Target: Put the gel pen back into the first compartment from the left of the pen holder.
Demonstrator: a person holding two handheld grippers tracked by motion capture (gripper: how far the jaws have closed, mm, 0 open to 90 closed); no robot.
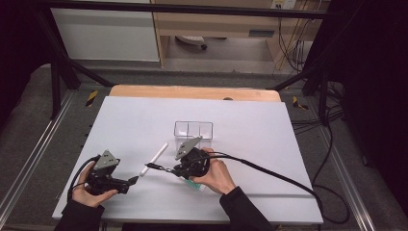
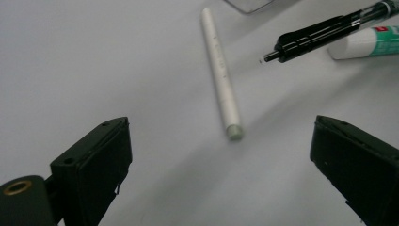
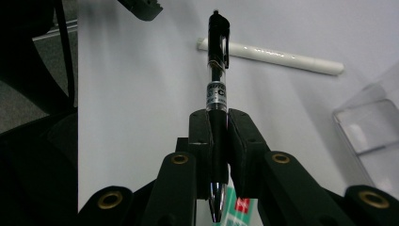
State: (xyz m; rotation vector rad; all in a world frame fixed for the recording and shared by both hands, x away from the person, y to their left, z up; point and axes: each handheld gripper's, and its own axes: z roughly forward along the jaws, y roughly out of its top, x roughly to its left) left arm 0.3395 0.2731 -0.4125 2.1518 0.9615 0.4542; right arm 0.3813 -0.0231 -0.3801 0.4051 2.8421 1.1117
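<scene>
At the near centre of the white table point(image 1: 144, 120), the right gripper point(image 3: 219, 141) pinches a black pen point(image 3: 218, 94) between its two jaws, which are pressed against the barrel close to the metal writing tip. Most of the pen projects forward beyond the jaws, clip end leading. In the high view the pen point(image 1: 159, 168) points leftward, raised off the table, toward the left gripper point(image 1: 130, 182).

Risk, as judged from this grip: because the jaws hold the barrel near one end, the long free length could swing or pivot in the grip if it strikes anything, and the smooth barrel could slide out. The clear box point(image 1: 193, 131) stands just behind the right gripper; a careless turn toward it could knock its thin wall or shift it.

The left gripper point(image 2: 221, 174) has its jaws spread wide and holds nothing. A white pen point(image 2: 221, 75) lies flat on the table ahead of them, its near end roughly midway between the two jaws but beyond their tips, apart from both. The clip end of the black pen point(image 2: 320, 35) hangs just beside the white pen, so a forward reach by the left gripper could collide with it. A white and green tube point(image 2: 364, 42) lies on the table behind the black pen.
</scene>
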